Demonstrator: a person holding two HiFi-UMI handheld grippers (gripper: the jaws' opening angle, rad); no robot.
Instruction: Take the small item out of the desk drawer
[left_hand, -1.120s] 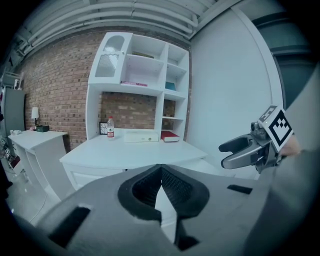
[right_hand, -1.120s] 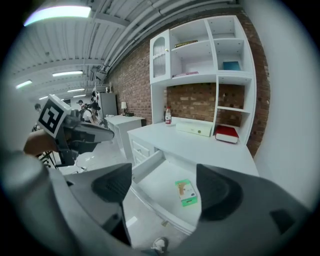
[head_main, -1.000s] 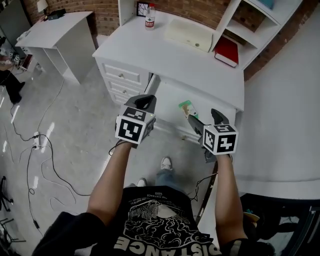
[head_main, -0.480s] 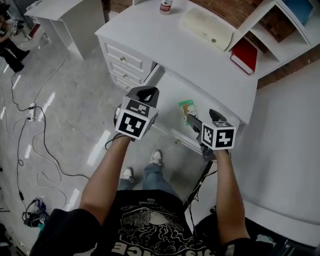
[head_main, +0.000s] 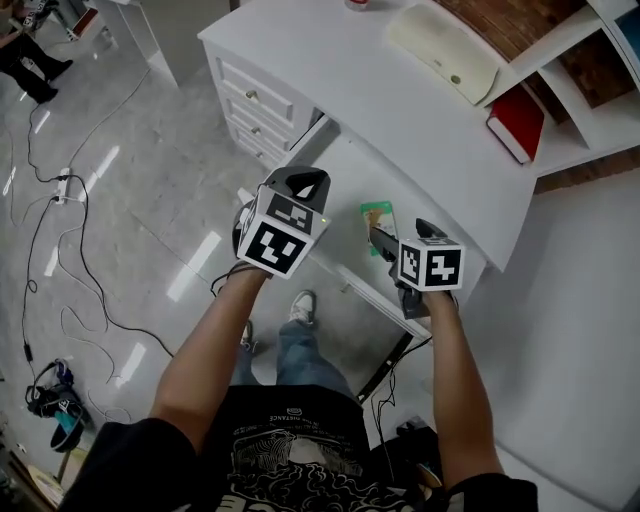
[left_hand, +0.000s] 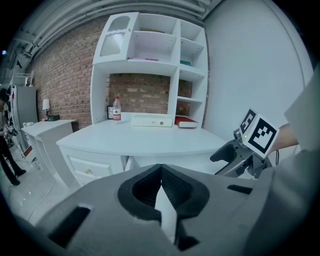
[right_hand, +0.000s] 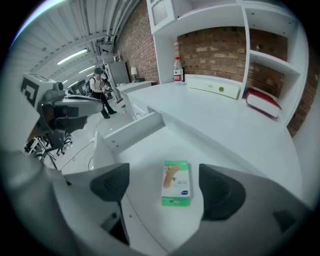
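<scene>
The drawer is white, shallow and wide, and it stands pulled well out, so its flat floor lies open from above. In the right gripper view the drawer shows a low side wall with small screw holes along its left side.

The small box lies flat on the floor of the drawer, the only thing in it. It is a slim rectangular carton, mostly white, with green bands at both ends, a tan strip pictured on its top face and a small blue mark. Its long side runs from the drawer's front towards its back. It rests near the drawer's front edge, well apart from the left wall.
</scene>
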